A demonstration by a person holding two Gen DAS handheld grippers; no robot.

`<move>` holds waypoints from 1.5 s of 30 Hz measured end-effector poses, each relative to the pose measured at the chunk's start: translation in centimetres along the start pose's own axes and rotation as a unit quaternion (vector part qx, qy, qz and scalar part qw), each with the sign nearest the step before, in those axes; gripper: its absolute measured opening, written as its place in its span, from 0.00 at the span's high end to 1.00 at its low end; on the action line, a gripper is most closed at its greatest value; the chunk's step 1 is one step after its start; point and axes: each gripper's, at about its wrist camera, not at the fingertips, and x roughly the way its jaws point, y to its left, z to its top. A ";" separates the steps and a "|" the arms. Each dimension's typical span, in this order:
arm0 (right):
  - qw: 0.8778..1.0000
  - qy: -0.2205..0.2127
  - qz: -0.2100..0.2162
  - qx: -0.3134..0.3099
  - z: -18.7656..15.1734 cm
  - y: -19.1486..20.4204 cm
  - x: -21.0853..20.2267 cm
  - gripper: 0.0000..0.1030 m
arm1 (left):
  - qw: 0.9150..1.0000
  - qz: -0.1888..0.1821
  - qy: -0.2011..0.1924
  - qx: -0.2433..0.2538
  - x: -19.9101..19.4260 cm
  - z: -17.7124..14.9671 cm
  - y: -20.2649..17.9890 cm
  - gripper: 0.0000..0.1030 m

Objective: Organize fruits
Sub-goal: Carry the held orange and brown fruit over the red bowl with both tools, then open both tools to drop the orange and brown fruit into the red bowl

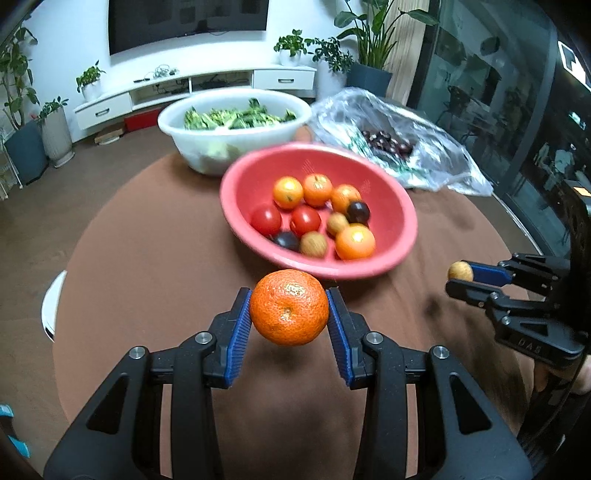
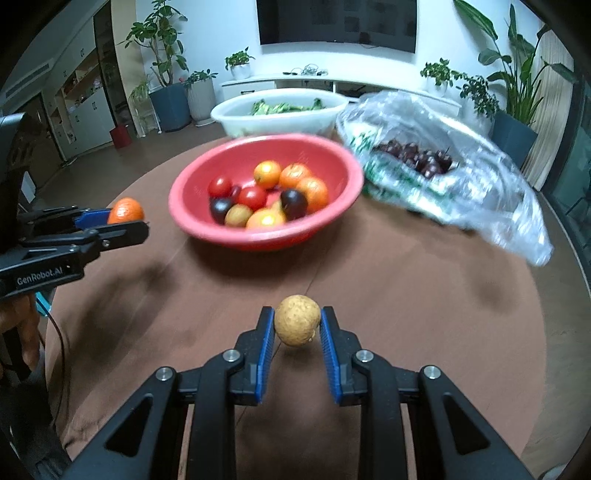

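The left gripper (image 1: 289, 308) is closed on an orange (image 1: 289, 307). Its 2 blue pads (image 1: 239, 332) press the orange on both sides and hold it up off the table (image 1: 147, 277), just in front of the red bowl (image 1: 255, 236).

The right gripper (image 2: 297, 325) is squeezed nearly all the way in on a small tan fruit (image 2: 297, 324). This fruit is round and speckled, and it also hangs above the table, well in front of the red bowl. In the left camera view, the right gripper sits off to the right of the red bowl.

The red bowl stands on the brown table. Inside it lie 4 oranges (image 1: 355, 242), 2 red tomatoes (image 1: 266, 219), 2 dark plums (image 1: 358, 211) and 2 more tan fruits (image 1: 313, 244).

Just behind the red bowl is a white bowl (image 1: 192, 147) with green leaves (image 1: 236, 117) in it. To the right of the red bowl, and a bit behind it, lies a clear plastic bag (image 1: 443, 162) with dark red fruits (image 1: 388, 142) inside.

Far behind the red bowl are a long white cabinet (image 1: 192, 90), a dark screen (image 1: 188, 22) on the wall, and potted plants (image 1: 291, 46).
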 end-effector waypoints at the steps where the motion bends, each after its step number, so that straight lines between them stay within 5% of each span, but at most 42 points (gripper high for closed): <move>1: 1.000 -0.004 -0.004 -0.002 0.6 -0.2 -0.1 0.73 | 1.000 0.002 -0.002 0.001 0.0 0.6 0.2 0.64; 10: 0.999 -0.029 -0.020 -0.023 6.6 -0.9 0.3 0.73 | 1.000 0.008 -0.024 0.007 0.6 6.4 1.1 0.64; 19: 0.998 -0.033 -0.007 -0.051 10.9 0.6 2.9 0.73 | 1.000 -0.011 -0.003 0.019 4.9 9.2 0.0 0.64; 31: 0.999 0.000 0.007 -0.054 10.9 0.8 7.1 0.73 | 0.999 -0.009 0.026 0.021 9.8 8.4 -0.3 0.64; 45: 0.998 0.015 0.005 -0.053 10.9 0.3 9.3 0.73 | 0.999 -0.006 0.026 0.024 10.8 8.3 -0.4 0.63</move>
